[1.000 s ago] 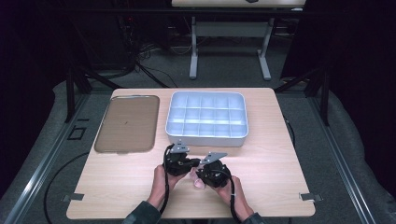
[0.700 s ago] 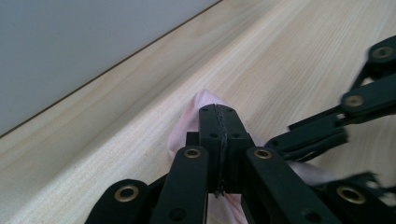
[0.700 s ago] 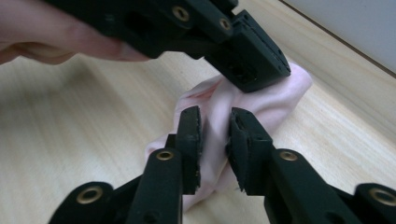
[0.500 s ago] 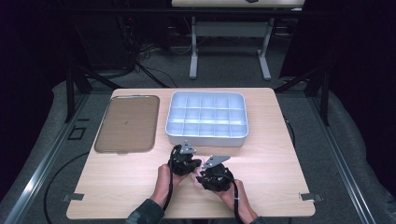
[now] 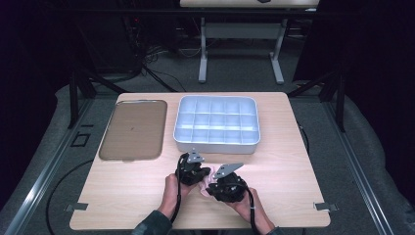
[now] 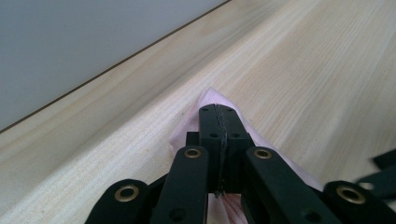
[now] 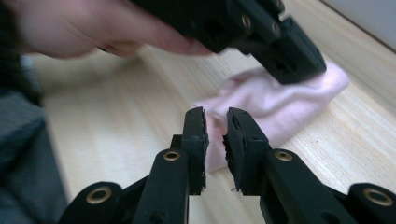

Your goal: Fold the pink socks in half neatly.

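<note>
Left gripper view shows its jaws pinching the soft, limp pink cloth (image 6: 217,100); right gripper (image 7: 215,123) jaws slightly apart, closing toward its loose edge.

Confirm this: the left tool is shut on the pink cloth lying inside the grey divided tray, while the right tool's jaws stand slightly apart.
One thing is wrong: the pink cloth lies on the wooden table, in front of the grey divided tray, as the high view shows. The left tool is indeed shut on it, and the right tool has its jaws slightly apart.
</note>
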Demonstrator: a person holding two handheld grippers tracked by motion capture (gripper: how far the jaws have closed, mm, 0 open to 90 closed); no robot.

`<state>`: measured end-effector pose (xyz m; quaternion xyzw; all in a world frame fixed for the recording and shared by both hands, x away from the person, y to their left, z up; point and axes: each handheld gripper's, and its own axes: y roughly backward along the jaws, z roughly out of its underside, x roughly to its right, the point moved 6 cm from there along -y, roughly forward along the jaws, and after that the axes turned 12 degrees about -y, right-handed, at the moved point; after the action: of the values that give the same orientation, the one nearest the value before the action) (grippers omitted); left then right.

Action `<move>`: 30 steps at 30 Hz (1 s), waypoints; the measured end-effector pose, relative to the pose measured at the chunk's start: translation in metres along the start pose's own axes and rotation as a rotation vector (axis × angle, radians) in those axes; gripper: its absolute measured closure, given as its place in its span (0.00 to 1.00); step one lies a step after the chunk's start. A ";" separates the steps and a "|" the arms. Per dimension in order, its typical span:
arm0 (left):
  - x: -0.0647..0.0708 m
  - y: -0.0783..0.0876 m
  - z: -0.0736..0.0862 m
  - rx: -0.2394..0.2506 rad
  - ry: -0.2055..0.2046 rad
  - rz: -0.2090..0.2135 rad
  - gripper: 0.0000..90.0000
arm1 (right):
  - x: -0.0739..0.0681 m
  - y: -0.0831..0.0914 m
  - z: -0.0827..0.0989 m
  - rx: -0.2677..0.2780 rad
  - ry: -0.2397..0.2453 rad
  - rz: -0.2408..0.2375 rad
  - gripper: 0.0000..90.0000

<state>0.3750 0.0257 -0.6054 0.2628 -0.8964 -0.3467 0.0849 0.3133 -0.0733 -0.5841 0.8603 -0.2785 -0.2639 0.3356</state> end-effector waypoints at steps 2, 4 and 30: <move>0.000 0.000 0.000 0.000 0.001 0.003 1.00 | -0.001 0.004 -0.004 0.034 -0.006 0.007 0.87; 0.000 0.000 0.000 0.000 0.001 0.004 1.00 | -0.003 0.003 -0.008 0.075 -0.006 0.026 0.90; -0.001 0.001 0.002 0.006 0.014 -0.001 1.00 | 0.042 -0.009 -0.010 0.001 -0.338 0.046 0.61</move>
<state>0.3747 0.0277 -0.6060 0.2657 -0.8968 -0.3421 0.0901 0.3522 -0.0911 -0.5954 0.7972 -0.3508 -0.3968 0.2897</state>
